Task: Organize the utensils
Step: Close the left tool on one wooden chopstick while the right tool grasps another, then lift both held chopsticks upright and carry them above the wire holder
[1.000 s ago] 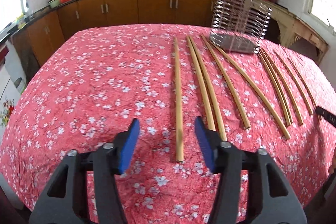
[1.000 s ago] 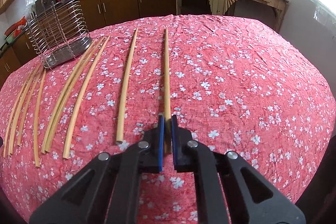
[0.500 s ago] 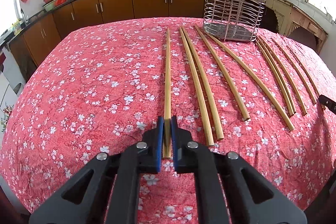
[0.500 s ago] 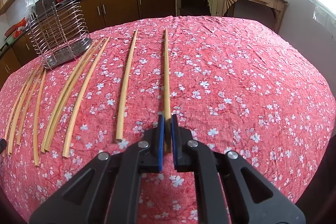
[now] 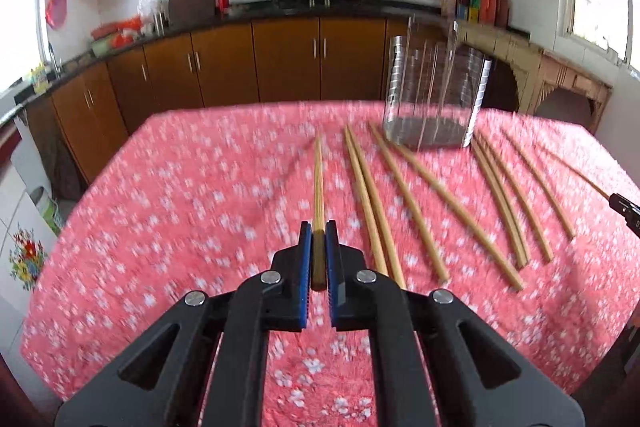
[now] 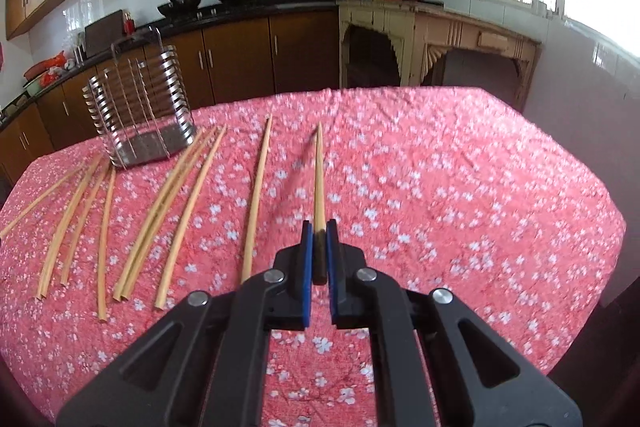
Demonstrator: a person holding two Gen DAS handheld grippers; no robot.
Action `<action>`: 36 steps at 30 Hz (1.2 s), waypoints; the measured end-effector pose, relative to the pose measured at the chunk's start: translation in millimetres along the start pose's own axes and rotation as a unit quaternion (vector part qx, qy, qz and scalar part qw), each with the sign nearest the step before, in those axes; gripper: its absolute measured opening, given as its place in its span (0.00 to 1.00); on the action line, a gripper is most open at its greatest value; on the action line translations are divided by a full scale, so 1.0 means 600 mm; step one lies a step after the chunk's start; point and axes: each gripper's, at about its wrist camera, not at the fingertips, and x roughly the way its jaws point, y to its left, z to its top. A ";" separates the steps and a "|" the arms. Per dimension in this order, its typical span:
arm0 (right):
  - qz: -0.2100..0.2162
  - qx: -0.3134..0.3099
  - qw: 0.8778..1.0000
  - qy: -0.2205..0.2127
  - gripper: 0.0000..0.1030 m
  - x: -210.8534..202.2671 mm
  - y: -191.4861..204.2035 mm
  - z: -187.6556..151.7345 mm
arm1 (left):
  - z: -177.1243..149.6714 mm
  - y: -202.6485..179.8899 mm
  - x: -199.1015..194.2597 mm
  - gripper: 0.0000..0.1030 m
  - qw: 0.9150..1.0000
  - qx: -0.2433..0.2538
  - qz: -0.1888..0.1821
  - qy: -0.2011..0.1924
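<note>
Several long bamboo chopsticks lie in a row on the red floral tablecloth (image 5: pixel 180 187). My left gripper (image 5: pixel 319 231) is shut on the near end of the leftmost chopstick (image 5: pixel 318 183) and holds it lifted off the cloth, pointing away. My right gripper (image 6: pixel 319 229) is shut on the near end of the rightmost chopstick (image 6: pixel 319 179), also lifted. A wire metal utensil holder (image 5: pixel 434 95) stands upright at the far side of the table; it also shows in the right wrist view (image 6: pixel 140 115), behind the chopsticks lying there (image 6: pixel 256 195).
The tablecloth (image 6: pixel 460 187) spreads to the right of the chopsticks. Brown kitchen cabinets (image 5: pixel 288 63) and a dark counter with pots run behind the table. A cream side table (image 6: pixel 440 43) stands at the back right. Part of the right gripper (image 5: pixel 626 209) shows at the left view's right edge.
My left gripper closed on the leftmost chopstick. Both grippers then lifted their chopsticks off the cloth and tilted up, so more of the kitchen shows.
</note>
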 end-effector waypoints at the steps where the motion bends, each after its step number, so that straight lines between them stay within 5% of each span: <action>1: -0.001 -0.002 1.000 -0.012 0.07 -0.009 0.001 0.006 | 0.007 0.001 -0.006 0.07 1.000 -0.002 0.001 -0.010; 12: 0.001 -0.006 0.994 -0.109 0.07 -0.057 -0.003 0.093 | 0.100 0.031 -0.049 0.07 0.992 -0.029 0.015 -0.118; 28: 0.025 0.012 0.985 -0.168 0.07 -0.061 -0.010 0.202 | 0.188 0.032 -0.050 0.07 0.985 -0.022 0.024 -0.169; 36: 0.056 0.032 0.985 -0.163 0.07 -0.064 -0.016 0.246 | 0.218 0.036 -0.061 0.07 0.982 -0.041 0.006 -0.184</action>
